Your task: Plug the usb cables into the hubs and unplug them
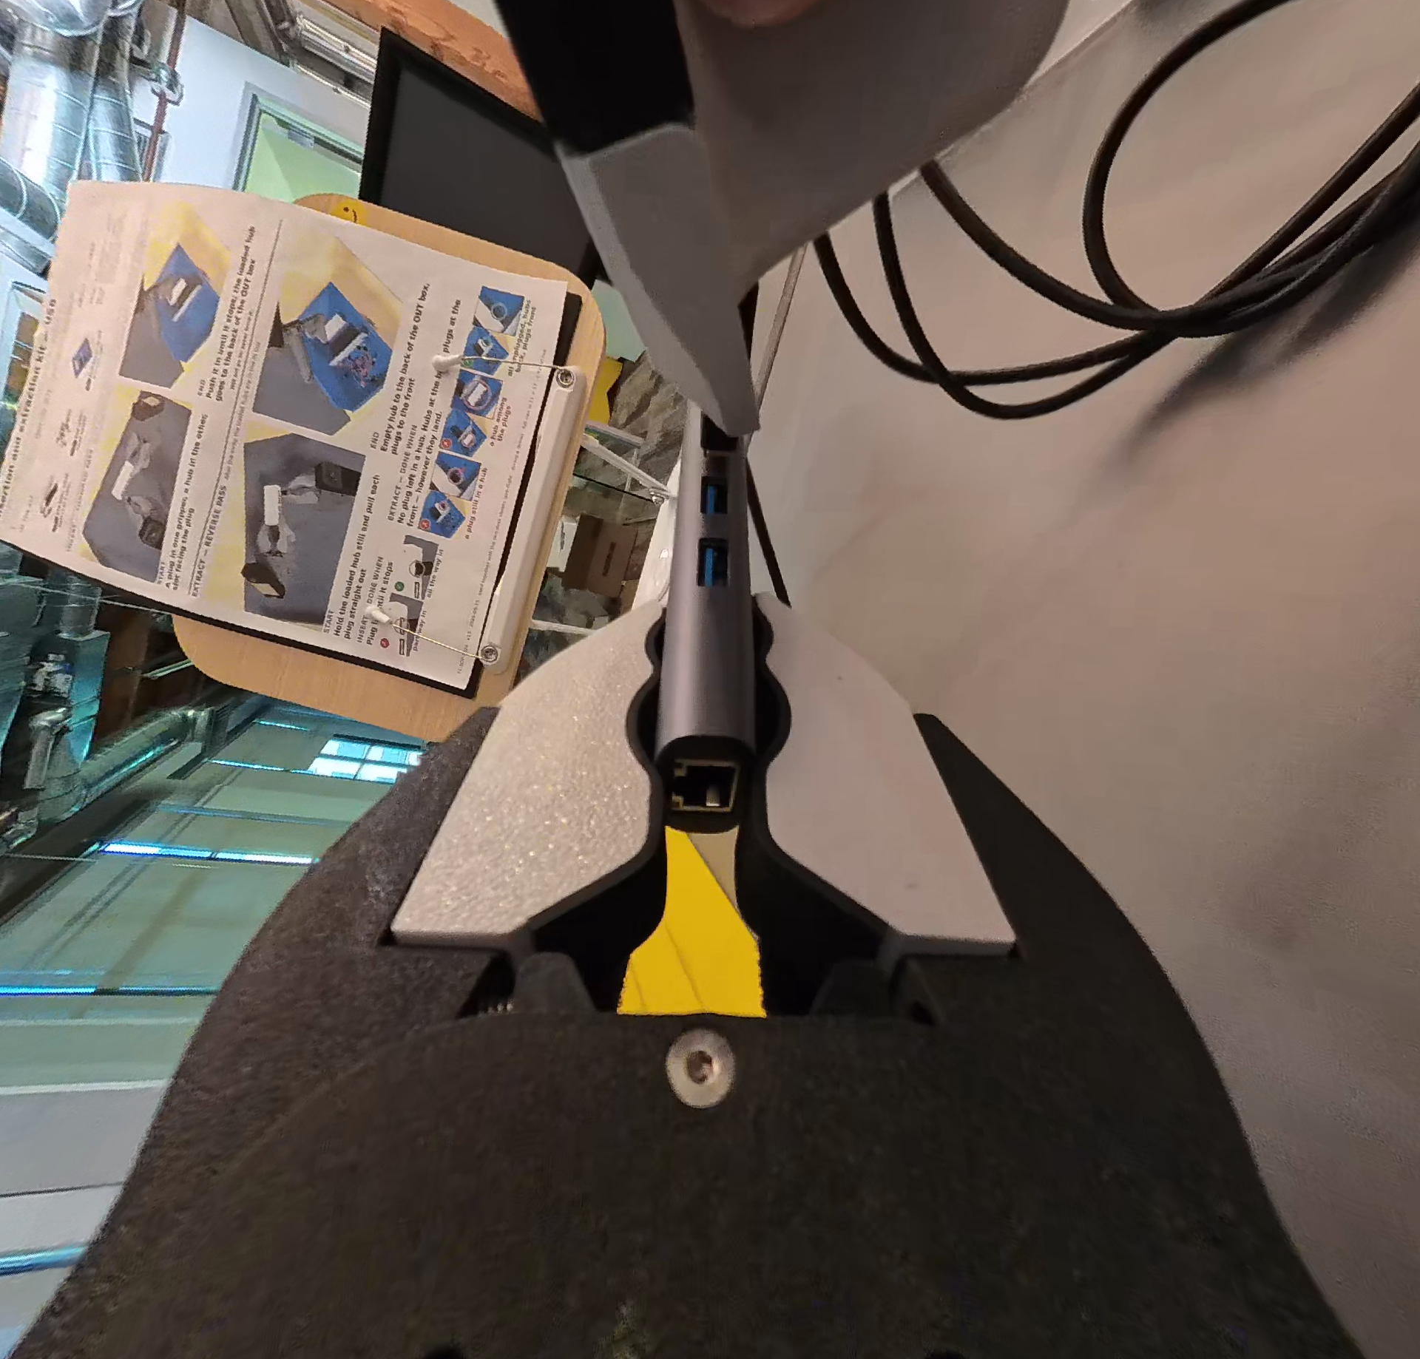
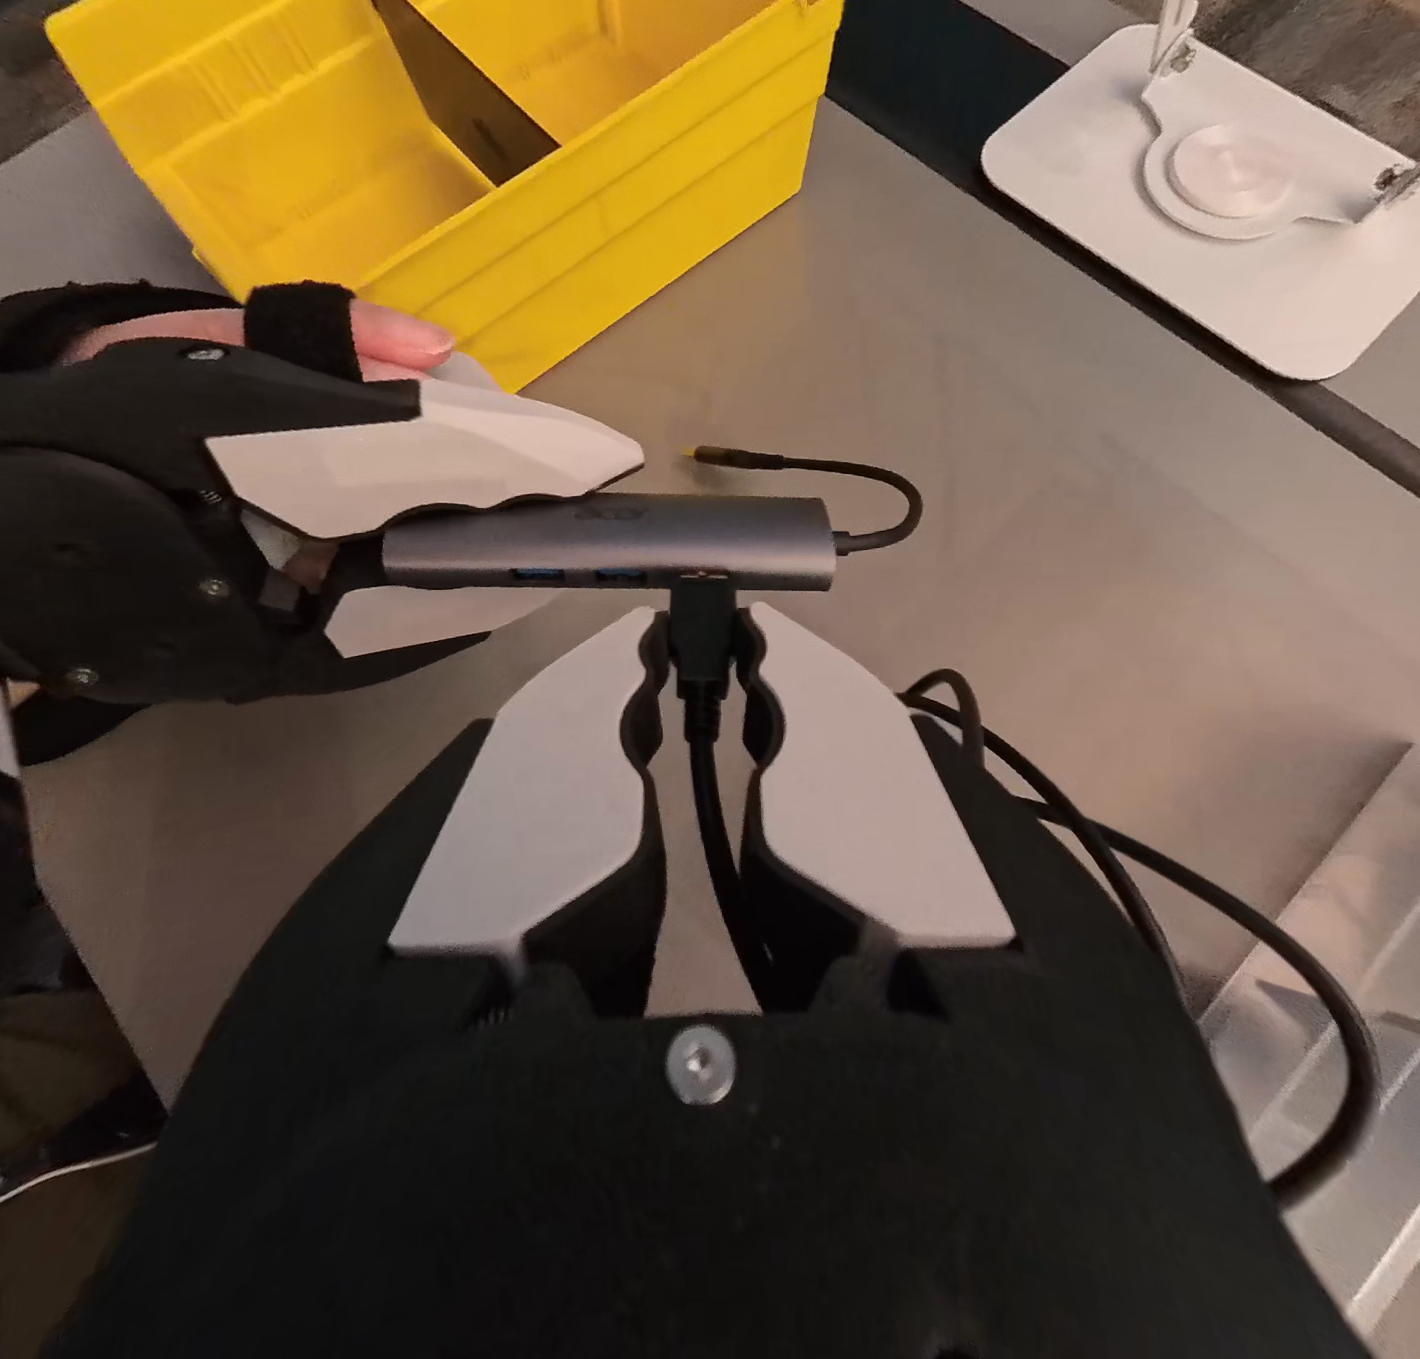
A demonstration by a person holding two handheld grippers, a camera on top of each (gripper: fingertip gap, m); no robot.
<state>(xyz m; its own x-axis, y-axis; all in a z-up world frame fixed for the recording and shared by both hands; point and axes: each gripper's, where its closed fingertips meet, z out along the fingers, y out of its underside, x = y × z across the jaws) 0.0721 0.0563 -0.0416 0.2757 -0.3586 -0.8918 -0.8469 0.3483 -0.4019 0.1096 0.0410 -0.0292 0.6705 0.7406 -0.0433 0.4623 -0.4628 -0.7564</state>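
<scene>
— Grey metal, that hub; who holds it?

— It is held by the left gripper, whose two pale fingers are closed on the hub's near-left end, above the table. The hub lies level, with its short tail cable curling at the far right.

— And the right gripper?

— Its fingers are pressed together on the black plug of the long cable. The plug stands in a port on the hub's near side, just right of the two blue ports.

— So is it going in or coming out?

— I cannot tell from here. The plug looks seated, or almost. I judge this is the moment at the port: either the last push or the start of the pull. The next move needs a straight line along the plug, with the left one keeping the hub steady, so that the port is not bent.

— What about the surface?

— It is a smooth grey table with a dark rounded edge. A yellow bin with a dark divider stands at the far left, and a white stand base at the far right. In the left wrist view, an instruction sheet hangs on a wooden board, with silver ducts in the room behind.
</scene>
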